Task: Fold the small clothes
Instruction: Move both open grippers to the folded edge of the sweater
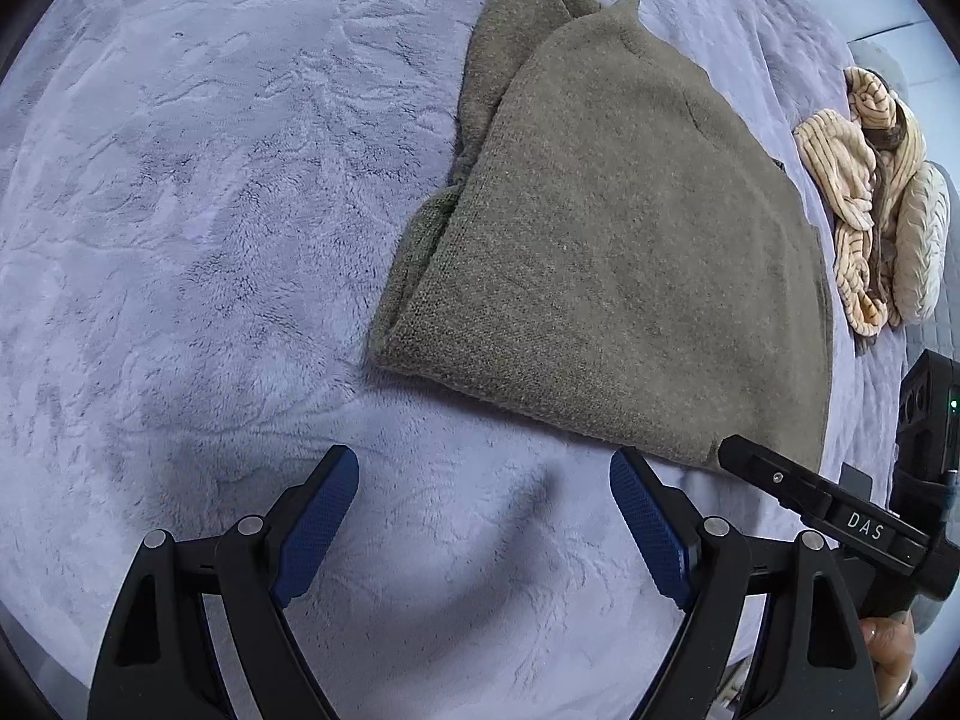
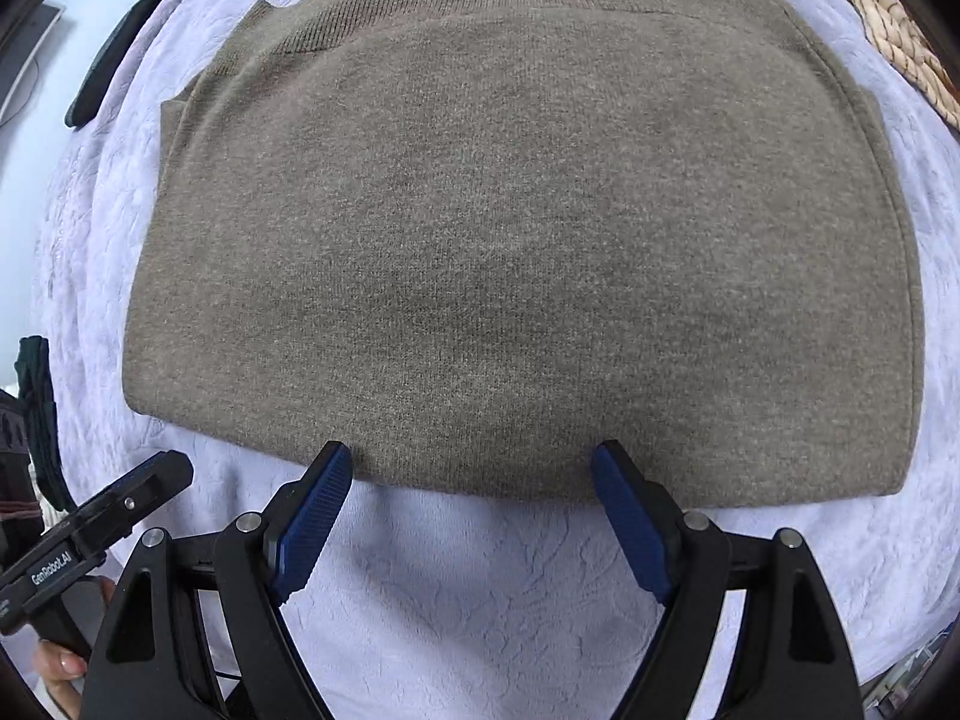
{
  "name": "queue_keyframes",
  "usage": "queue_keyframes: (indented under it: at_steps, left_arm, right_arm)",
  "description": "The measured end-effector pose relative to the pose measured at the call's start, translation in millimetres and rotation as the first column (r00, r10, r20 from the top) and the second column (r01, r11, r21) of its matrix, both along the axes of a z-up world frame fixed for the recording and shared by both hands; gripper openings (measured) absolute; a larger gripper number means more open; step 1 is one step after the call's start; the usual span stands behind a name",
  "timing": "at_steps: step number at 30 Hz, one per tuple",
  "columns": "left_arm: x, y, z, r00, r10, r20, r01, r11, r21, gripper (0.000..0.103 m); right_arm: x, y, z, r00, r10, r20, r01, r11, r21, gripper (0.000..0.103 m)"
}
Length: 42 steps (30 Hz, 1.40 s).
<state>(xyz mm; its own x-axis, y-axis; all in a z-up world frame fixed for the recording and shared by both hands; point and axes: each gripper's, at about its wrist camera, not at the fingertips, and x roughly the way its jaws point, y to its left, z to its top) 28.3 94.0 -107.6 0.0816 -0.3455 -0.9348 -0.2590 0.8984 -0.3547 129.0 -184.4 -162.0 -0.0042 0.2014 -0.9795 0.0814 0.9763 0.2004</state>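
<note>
The left gripper hung spread and empty over bare fleece blanket, left of the folded olive sweater. The right gripper, also spread, straddled the sweater's near folded edge. Another fold looked due, probably needing that edge pinched; striped clothes crowded the right.

One olive sweater at frame centre, one striped cream garment bunched at the right edge, one lilac blanket, two grippers.
</note>
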Motion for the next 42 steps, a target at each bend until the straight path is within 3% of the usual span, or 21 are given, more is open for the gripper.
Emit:
queue_keyframes:
  at_steps: [12, 17, 23, 36, 42]
  left_arm:
    - [9, -3, -5, 1.0, 0.01, 0.011, -0.01, 1.0, -0.029, 0.087]
    - [5, 14, -6, 0.998, 0.057, 0.032, -0.051, 0.986, -0.159, 0.087]
    - [7, 11, -8, 0.998, 0.007, 0.067, 0.01, 0.97, -0.241, 0.087]
    - [24, 1, -25, 0.991, 0.115, 0.069, -0.083, 0.927, -0.366, 0.087]
    - [35, -15, -37, 0.993, 0.096, 0.073, -0.063, 0.931, -0.36, 0.087]
  right_arm:
    - [-9, -1, -15, 1.0, 0.007, -0.027, -0.007, 1.0, -0.013, 0.085]
    - [-17, 6, -23, 0.999, 0.001, -0.035, -0.002, 1.0, -0.01, 0.085]
    - [-37, 7, -39, 0.999, -0.008, -0.048, 0.008, 1.0, -0.002, 0.086]
    - [-56, 5, -66, 0.998, -0.003, -0.063, 0.003, 1.0, 0.006, 0.087]
    - [-58, 3, -76, 0.998, 0.003, -0.064, -0.002, 1.0, 0.01, 0.087]
